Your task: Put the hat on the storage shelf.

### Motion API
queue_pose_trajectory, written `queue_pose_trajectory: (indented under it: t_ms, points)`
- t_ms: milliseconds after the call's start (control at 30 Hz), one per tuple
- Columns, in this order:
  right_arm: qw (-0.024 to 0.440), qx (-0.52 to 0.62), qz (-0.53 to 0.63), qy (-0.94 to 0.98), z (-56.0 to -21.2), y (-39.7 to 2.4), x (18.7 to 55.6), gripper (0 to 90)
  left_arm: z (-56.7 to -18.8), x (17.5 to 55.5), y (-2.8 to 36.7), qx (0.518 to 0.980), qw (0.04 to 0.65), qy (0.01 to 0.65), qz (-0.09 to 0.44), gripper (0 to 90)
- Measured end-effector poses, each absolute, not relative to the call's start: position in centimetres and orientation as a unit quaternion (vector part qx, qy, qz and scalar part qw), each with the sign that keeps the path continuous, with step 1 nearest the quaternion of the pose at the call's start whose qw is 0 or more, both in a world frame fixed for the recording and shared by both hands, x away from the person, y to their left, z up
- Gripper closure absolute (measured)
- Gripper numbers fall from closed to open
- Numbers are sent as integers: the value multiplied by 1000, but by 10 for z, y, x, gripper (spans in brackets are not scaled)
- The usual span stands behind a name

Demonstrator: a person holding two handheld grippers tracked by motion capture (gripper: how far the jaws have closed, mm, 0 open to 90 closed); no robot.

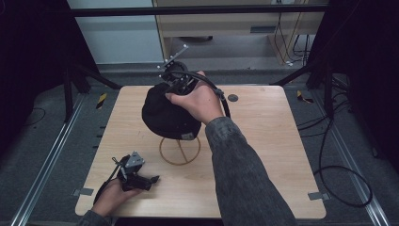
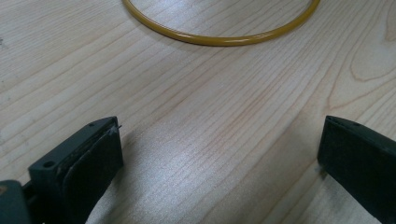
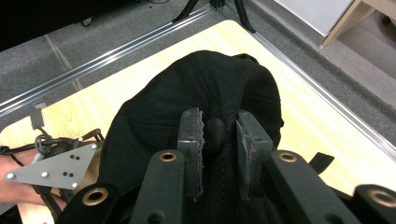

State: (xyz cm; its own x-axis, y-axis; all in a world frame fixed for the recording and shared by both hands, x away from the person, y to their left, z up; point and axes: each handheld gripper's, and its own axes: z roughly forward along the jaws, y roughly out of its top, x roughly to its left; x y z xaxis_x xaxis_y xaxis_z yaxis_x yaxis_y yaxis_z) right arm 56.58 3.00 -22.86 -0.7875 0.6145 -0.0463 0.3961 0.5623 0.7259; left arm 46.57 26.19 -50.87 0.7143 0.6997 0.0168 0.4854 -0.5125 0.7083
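scene: a person works at a wooden table [image 1: 263, 141] with a hand-held gripper in each hand; a black cap [image 1: 165, 115] sits on a yellow wire stand [image 1: 179, 150] near the table's middle.
right gripper: the right gripper [image 3: 219, 135] is on the cap's crown from above, its two toothed jaws clenched on the small button at the top of the cap, with fabric bunched between them.
right hand: the right hand [image 1: 197, 101] reaches in over the cap from the near side, so the gripper sits at the crown's far, upper part in the high view.
left gripper: the left gripper [image 1: 134, 174] lies low on the table at the near left corner, jaws released and spread wide over bare wood, nothing between them.
cap's place: perched on the stand, off the tabletop, brim side hard to make out; a small tag shows at its near lower edge.
key relation: the cap is directly under the right gripper and well apart from the left gripper, which faces the stand's ring [image 2: 219, 37] across open wood.
nearer hand: the right, already on the cap; the left would have to travel up and inward.
judged next move: a straight lift off the stand looks likely, and it depends on the pinch at the crown holding.
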Motion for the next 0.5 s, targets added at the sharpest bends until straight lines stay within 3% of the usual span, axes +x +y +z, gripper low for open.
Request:
queue_pose_trajectory:
  t_ms: [500]
  points:
    - [149,288,356,877,-230,31,563,653,-509,466,261,856,352,347,153,0]
